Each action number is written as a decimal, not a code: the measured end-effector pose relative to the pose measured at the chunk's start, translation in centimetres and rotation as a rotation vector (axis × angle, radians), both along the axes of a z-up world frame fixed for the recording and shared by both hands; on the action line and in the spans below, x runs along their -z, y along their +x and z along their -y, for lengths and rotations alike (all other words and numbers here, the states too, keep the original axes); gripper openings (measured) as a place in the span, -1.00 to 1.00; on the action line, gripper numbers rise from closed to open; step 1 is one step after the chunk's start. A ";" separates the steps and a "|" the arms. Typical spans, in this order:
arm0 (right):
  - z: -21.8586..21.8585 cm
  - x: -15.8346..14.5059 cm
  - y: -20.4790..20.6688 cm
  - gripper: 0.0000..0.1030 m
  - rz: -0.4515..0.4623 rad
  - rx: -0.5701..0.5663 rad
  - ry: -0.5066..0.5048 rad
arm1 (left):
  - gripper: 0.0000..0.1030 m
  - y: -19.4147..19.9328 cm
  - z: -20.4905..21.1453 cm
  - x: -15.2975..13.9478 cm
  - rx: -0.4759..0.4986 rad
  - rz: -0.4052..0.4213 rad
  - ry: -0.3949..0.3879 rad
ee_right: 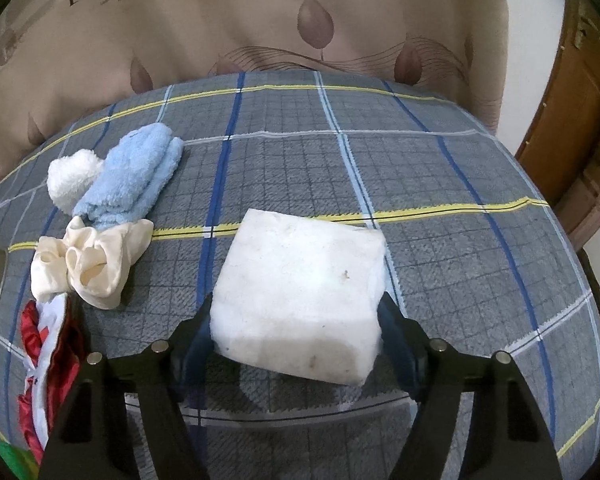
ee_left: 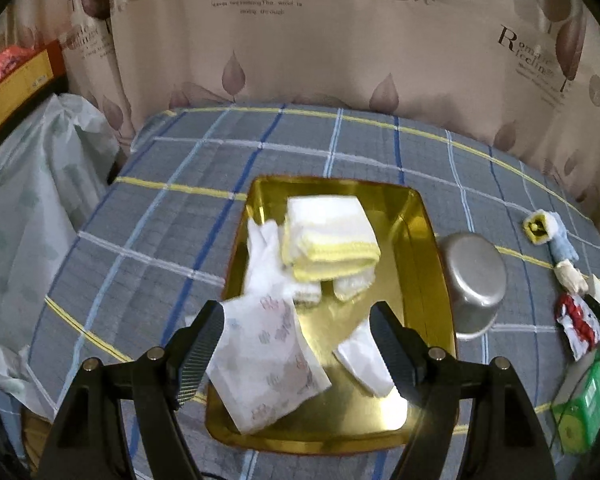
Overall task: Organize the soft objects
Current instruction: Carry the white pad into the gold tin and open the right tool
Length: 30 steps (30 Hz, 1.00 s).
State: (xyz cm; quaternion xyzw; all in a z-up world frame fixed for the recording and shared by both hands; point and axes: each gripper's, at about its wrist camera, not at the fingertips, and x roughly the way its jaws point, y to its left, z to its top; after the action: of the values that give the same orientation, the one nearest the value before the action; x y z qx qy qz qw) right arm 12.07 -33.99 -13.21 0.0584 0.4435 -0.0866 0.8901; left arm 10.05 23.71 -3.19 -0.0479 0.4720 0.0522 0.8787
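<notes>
Two grippers show. The right gripper (ee_right: 296, 340) pinches a white foam block (ee_right: 300, 296) at lower centre, above the checked cloth (ee_right: 440, 184). The left gripper (ee_left: 296, 344) is spread wide over the gold tray (ee_left: 424, 240) at centre, which holds a yellow-edged folded towel (ee_left: 328, 236) and a printed white sock (ee_left: 268, 364).

Overturned steel bowl (ee_left: 474, 280), leaf-print curtain (ee_left: 340, 52)
</notes>
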 end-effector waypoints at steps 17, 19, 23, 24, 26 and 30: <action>-5.3 -9.1 -1.4 0.37 0.096 -0.097 -0.039 | 0.50 -2.8 -2.8 0.7 -0.143 0.022 0.018; -7.8 -10.7 -1.3 0.37 0.121 -0.153 -0.047 | 0.50 -3.0 -3.4 0.7 -0.159 0.026 0.010; -12.7 -12.8 -1.2 0.37 0.149 -0.266 -0.051 | 0.50 -3.8 -4.4 0.1 -0.205 0.053 0.016; -14.3 -13.3 -1.1 0.37 0.156 -0.304 -0.052 | 0.50 -3.9 -4.6 0.1 -0.212 0.054 0.022; -17.4 -13.8 -1.3 0.37 0.156 -0.380 -0.038 | 0.50 -4.1 -4.9 0.0 -0.225 0.053 0.016; -23.8 -13.5 -1.5 0.37 0.141 -0.521 -0.015 | 0.50 -4.6 -5.9 0.0 -0.252 0.058 -0.008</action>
State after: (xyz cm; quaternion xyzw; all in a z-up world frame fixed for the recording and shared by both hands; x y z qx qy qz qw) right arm 10.61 -10.17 0.28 -0.0584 0.3797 0.1467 0.9115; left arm 5.48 29.56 -3.15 -0.1119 0.4368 0.1589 0.8783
